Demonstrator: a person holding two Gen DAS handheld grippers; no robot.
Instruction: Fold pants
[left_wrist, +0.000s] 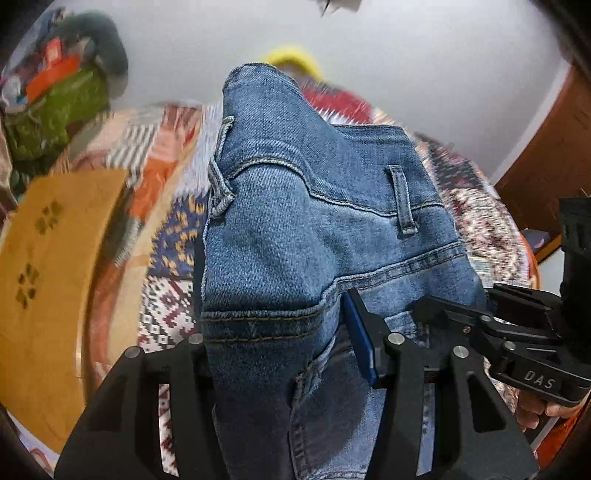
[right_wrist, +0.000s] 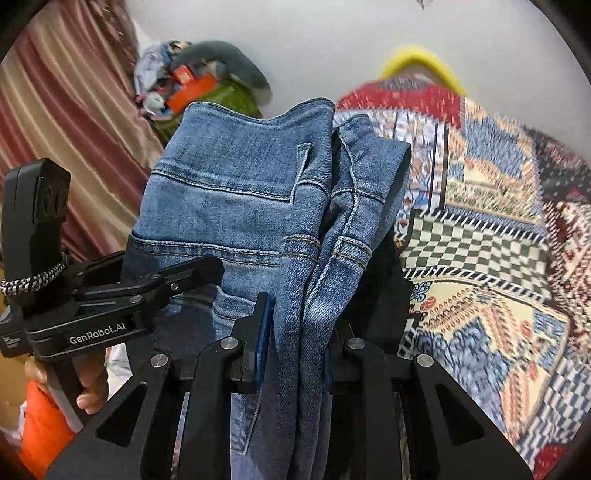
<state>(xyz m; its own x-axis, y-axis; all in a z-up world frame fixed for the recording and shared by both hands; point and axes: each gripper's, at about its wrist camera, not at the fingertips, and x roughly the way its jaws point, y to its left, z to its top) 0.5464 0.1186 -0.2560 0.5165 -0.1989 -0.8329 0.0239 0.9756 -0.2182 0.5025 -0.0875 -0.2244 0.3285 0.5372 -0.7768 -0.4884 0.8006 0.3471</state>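
Note:
A pair of blue jeans (left_wrist: 295, 221) is held up in the air above a patterned bedspread, waistband end up. My left gripper (left_wrist: 277, 343) is shut on the jeans near the seat seam; its left pad is hidden behind the denim. My right gripper (right_wrist: 295, 332) is shut on the jeans (right_wrist: 240, 206) along a bunched fold near the waistband. The right gripper also shows in the left wrist view (left_wrist: 517, 332) at the right. The left gripper also shows in the right wrist view (right_wrist: 122, 291) at the left.
A patchwork bedspread (right_wrist: 480, 277) lies below and behind the jeans. A yellow-brown cushion (left_wrist: 48, 277) sits at the left. A pile of clothes and boxes (left_wrist: 62, 92) stands at the back left against a white wall. A striped curtain (right_wrist: 55, 129) hangs left. A wooden door (left_wrist: 546, 155) is at the right.

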